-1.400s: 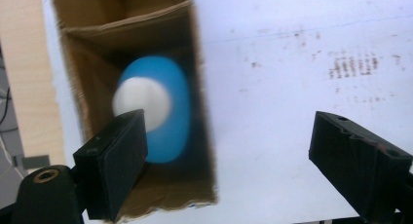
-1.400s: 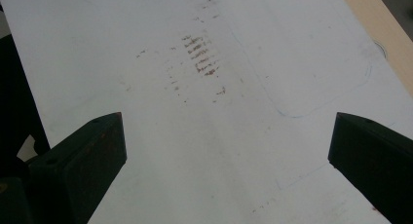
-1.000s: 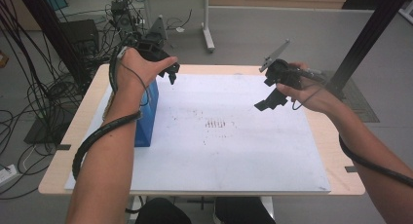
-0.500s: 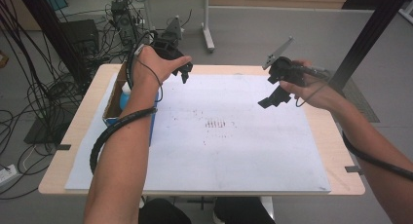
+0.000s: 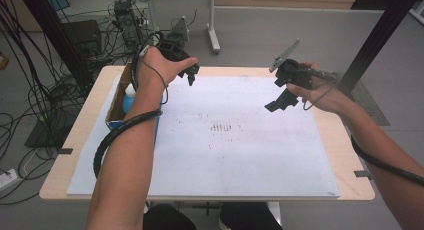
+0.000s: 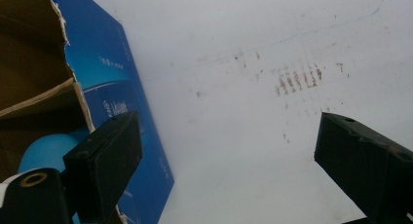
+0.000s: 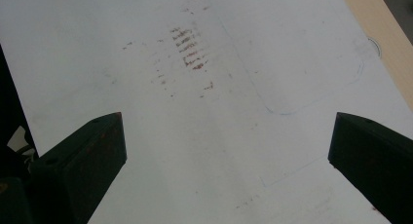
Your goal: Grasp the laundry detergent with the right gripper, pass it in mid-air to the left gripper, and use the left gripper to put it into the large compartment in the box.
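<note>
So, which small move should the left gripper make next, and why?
Probably lower the left gripper leftward toward the open blue box: its jaws stand wide apart and empty, and a blue rounded object sits inside, just beside the near jaw.

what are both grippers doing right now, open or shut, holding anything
Left gripper: open, jaws wide apart, nothing between them, beside the blue box.
Right gripper: open, jaws wide apart, nothing held, above the white sheet.
</note>
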